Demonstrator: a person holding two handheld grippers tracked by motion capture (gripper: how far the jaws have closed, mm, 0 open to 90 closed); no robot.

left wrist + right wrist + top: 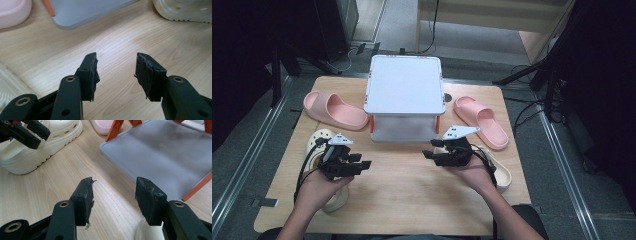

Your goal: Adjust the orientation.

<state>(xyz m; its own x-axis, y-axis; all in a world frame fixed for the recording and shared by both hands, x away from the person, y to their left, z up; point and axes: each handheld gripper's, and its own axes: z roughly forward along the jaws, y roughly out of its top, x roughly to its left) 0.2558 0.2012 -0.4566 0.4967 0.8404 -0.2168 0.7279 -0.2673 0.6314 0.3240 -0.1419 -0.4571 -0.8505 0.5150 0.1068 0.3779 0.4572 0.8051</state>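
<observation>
Both grippers were released, nothing between the jaws. Left gripper (364, 164) hovered over the near-left part of the wooden table (412, 200), jaws apart and pointing toward the middle; right gripper (428, 154) mirrored it on the near-right side, jaws also spread. Left cream clog (319, 142) sat under and behind the left hand near the left edge; right cream clog (502, 175) sat just beside the right hand near the right edge, partly hidden by the wrist. Judged as foam clogs: light, springy, slightly grippy, not fragile, so the wall would squash under the pads. Best hold looked like the collar rim or heel strap, thin enough for the jaws; the wide toe box probably wouldn't fit. Further back, the grey two-tier rack (404, 85) with orange legs stood at the far-centre edge, lower shelf empty and facing the grippers. Pink slide (334, 110) lay left of the rack, second pink slide (482, 120) right of it, both on the table.
</observation>
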